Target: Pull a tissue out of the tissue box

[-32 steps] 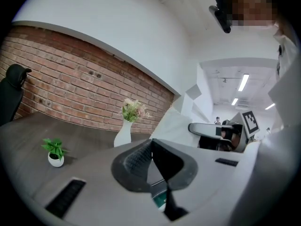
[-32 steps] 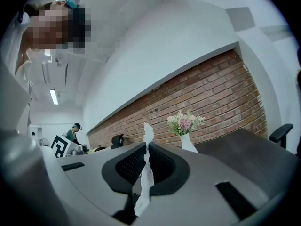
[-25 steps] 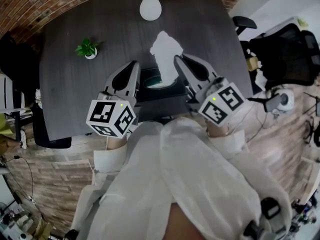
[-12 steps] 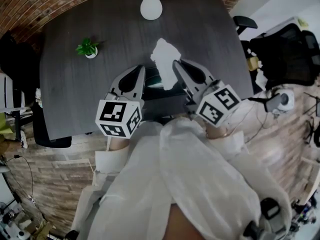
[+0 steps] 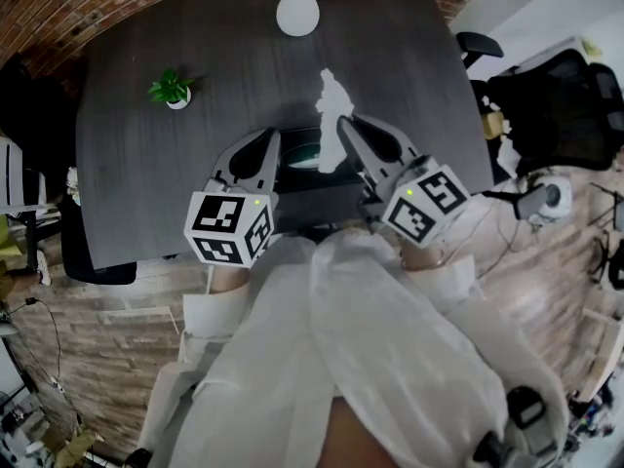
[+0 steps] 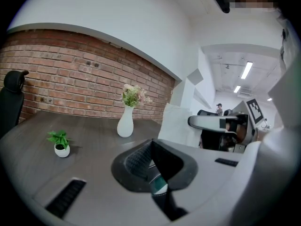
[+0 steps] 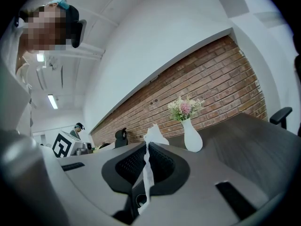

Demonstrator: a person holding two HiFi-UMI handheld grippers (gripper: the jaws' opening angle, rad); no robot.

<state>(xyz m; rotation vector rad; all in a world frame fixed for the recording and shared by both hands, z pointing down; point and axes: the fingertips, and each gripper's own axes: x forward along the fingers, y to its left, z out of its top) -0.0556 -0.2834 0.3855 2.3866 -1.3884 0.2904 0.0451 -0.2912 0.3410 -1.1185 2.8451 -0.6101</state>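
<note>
The white tissue (image 5: pixel 331 115) hangs as a narrow strip above the dark table (image 5: pixel 146 183). My right gripper (image 5: pixel 343 127) is shut on it. In the right gripper view the tissue (image 7: pixel 149 166) runs pinched between the closed jaws of that gripper (image 7: pixel 146 147), and its top pokes out above them. The dark tissue box (image 5: pixel 312 198) lies between the two grippers near the table's front edge, with its pale opening (image 5: pixel 302 161) showing. My left gripper (image 5: pixel 271 144) is shut and holds nothing. It hovers at the box's left side, and a bit of the teal opening shows under its jaws (image 6: pixel 151 145).
A white vase of flowers (image 5: pixel 297 13) stands at the table's far edge. A small potted plant (image 5: pixel 171 94) sits at the far left. Office chairs (image 5: pixel 556 96) stand off the table's right side. The person's white sleeves fill the lower part of the head view.
The left gripper has shifted right and sunk closer to the box. The tissue, seen broad a second ago, now shows as a thin strip in the right gripper, which has barely moved.
</note>
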